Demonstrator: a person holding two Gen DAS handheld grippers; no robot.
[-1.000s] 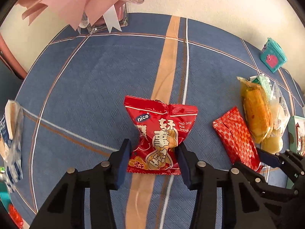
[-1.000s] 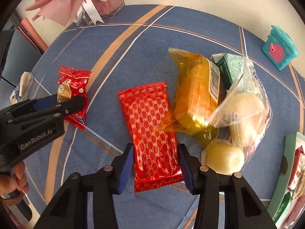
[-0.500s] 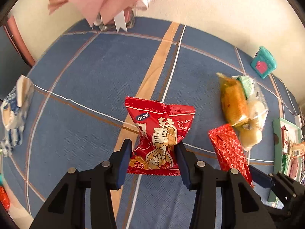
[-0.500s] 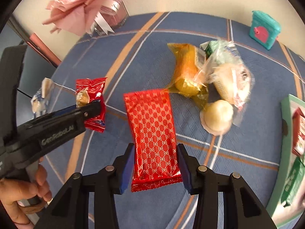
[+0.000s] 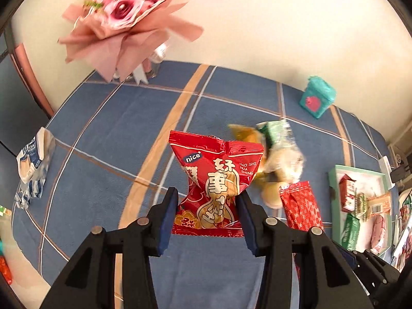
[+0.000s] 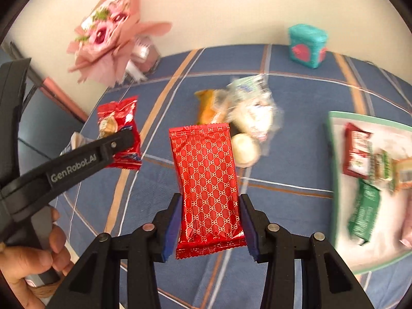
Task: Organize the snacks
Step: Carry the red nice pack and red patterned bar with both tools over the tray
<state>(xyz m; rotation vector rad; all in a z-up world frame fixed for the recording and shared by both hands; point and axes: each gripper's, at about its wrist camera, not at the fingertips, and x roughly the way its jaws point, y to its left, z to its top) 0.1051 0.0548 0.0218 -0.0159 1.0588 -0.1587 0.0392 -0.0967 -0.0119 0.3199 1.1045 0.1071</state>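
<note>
The left gripper (image 5: pixel 207 217) pinches the lower part of a red peanut packet (image 5: pixel 215 180) between its blue pads, holding it clear above the blue checked tablecloth (image 5: pixel 103 139). The packet stands on end, long axis running away from the jaws, crimped top edge farthest out. Its face reads "nice" in a dark oval, "HAO SHI HUA SHENG" in small letters, and large cream Chinese characters over a peanut drawing.

The right gripper (image 6: pixel 209 221) clamps a long red foil bar (image 6: pixel 207 188) near its lower end, also lifted off the cloth; the bar points straight ahead, tilted slightly left at the top, and carries a gold interlocking pattern with no words legible. "GenRobot.AI" is printed on the left tool's arm, held by a hand (image 6: pixel 28 260).

Beyond lie a loose heap of snacks (image 6: pixel 244 118), and to the right a green-rimmed tray (image 6: pixel 332 159) with blurred packets inside
</note>
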